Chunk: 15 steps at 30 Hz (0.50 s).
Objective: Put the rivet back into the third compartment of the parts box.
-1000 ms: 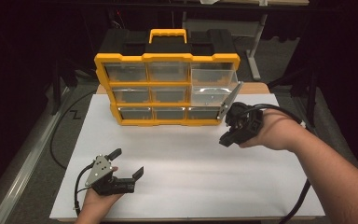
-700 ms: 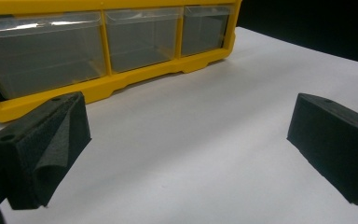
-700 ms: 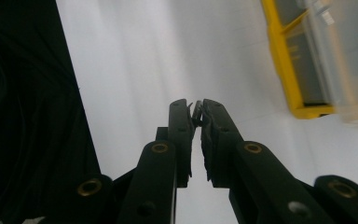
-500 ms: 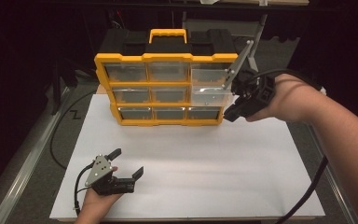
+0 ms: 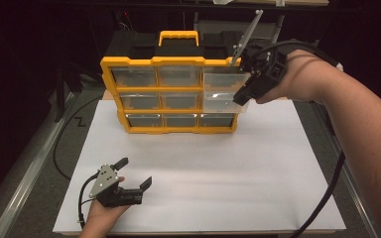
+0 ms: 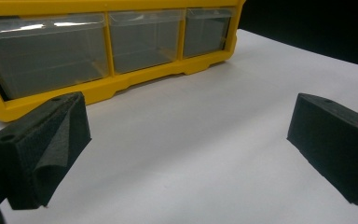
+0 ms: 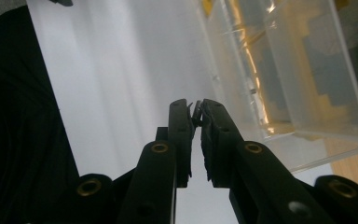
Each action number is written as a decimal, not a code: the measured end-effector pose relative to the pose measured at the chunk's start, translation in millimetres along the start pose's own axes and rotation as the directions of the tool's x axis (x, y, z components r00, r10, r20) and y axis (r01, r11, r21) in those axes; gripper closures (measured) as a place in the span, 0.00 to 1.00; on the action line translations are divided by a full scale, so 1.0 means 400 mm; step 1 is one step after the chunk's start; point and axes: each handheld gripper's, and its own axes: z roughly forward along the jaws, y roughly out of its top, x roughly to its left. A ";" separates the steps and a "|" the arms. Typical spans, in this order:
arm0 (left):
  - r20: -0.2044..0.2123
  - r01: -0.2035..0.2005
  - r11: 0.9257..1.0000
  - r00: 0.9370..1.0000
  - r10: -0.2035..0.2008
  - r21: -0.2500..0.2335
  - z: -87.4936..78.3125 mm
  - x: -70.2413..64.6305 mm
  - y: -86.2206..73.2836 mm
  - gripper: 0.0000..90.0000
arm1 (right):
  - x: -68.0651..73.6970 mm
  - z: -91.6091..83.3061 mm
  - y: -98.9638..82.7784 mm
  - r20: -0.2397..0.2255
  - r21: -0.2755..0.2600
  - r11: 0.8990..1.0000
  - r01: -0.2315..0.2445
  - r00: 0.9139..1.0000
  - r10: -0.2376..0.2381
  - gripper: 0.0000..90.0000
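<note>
Standing upright at the far side of the white table (image 5: pixel 258 163), the yellow organizer (image 5: pixel 171 96) faces the person with three rows of three clear drawers; its long axis runs left to right across the table, its black back and yellow carry handle (image 5: pixel 178 37) on top. The right tool (image 5: pixel 242 94) is raised at the organizer's right end, beside the top-right drawer (image 5: pixel 223 79) and middle-right drawer (image 5: pixel 218 99), which stand out from the frame; in the right gripper view its jaws are together on a small dark thing (image 7: pixel 196 112), too small to identify. The tool's slim grey rod (image 5: pixel 247 37) slants up and to the right. The left tool (image 5: pixel 134 176) rests low at the near left of the table, well apart from the organizer, jaws wide apart and empty, aimed at the bottom row of drawers (image 6: pixel 98 51).
</note>
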 end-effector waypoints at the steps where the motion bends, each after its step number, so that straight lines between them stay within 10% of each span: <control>1: 0.000 0.000 1.000 1.000 0.000 0.000 0.000 0.000 0.000 0.00 | -0.005 -0.001 0.006 0.002 0.003 1.000 0.002 1.000 -0.002 0.93; 15: 0.001 -0.003 1.000 1.000 0.003 0.004 0.000 0.001 0.000 0.00 | -0.074 0.013 0.101 0.046 0.022 1.000 -0.005 0.999 0.004 0.93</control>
